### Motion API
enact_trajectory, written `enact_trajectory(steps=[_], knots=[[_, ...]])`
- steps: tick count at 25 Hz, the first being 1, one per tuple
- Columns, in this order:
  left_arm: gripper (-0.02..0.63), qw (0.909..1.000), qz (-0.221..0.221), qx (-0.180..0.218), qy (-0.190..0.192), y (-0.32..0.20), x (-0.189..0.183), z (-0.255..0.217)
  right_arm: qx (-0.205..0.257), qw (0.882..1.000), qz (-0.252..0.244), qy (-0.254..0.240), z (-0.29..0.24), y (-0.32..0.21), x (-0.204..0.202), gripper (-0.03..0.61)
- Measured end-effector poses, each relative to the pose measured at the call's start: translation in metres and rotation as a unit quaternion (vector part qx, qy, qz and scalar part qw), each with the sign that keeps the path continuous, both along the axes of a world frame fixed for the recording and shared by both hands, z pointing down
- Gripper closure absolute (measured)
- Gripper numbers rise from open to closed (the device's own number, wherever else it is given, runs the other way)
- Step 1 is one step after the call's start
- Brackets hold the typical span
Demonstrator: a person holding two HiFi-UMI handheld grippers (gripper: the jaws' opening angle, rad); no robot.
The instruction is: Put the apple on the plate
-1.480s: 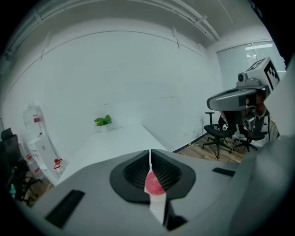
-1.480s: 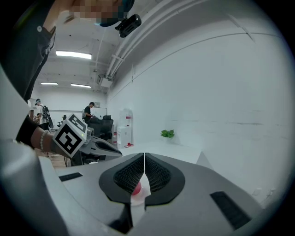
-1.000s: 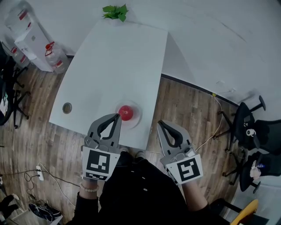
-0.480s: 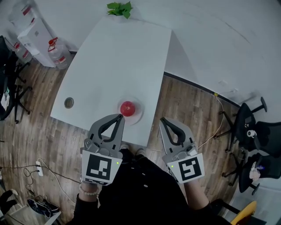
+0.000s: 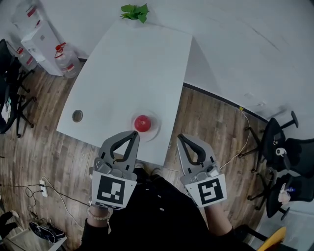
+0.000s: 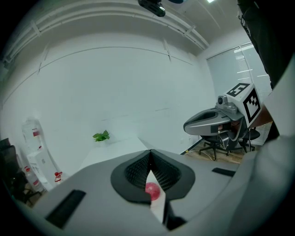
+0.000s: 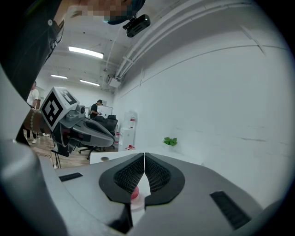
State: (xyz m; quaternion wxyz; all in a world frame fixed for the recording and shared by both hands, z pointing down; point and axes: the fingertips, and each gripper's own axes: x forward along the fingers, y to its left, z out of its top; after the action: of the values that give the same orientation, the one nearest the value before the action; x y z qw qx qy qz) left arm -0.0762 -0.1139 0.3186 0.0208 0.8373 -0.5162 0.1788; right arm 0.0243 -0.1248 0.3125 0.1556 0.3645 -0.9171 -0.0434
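A red apple (image 5: 143, 123) sits on a white plate (image 5: 154, 129) near the front edge of the white table (image 5: 132, 73). My left gripper (image 5: 135, 133) hangs just in front of the table edge, a little short of the apple, jaws shut and empty. My right gripper (image 5: 179, 138) is level with it off the table's right front corner, also shut and empty. Through the left gripper's closed jaws the apple (image 6: 152, 190) shows as a small red ball. In the right gripper view the apple (image 7: 134, 194) and plate (image 7: 137, 203) peek below the closed pads.
A round grommet hole (image 5: 77, 116) is in the table's front left. A green plant (image 5: 134, 11) stands at the far end. Water bottles (image 5: 63, 60) and a dispenser sit at the left, office chairs (image 5: 279, 147) at the right, cables (image 5: 41, 191) on the wooden floor.
Both grippers have drawn back slightly toward me, away from the apple and plate. Both stay shut; the apple has not moved on the plate.
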Motion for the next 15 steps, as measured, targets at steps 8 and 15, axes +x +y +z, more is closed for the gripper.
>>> enact_trajectory(steps=[8, 15], knots=[[0.6, 1.0, 0.007, 0.0, 0.001, -0.0008, 0.003, 0.0016, 0.0, 1.0, 0.002, 0.003, 0.0009, 0.0003, 0.0, 0.537], [0.6, 0.9999, 0.013, 0.003, -0.004, -0.0023, 0.0103, 0.0002, -0.001, 1.0, -0.001, 0.007, 0.0009, -0.0006, 0.002, 0.537]])
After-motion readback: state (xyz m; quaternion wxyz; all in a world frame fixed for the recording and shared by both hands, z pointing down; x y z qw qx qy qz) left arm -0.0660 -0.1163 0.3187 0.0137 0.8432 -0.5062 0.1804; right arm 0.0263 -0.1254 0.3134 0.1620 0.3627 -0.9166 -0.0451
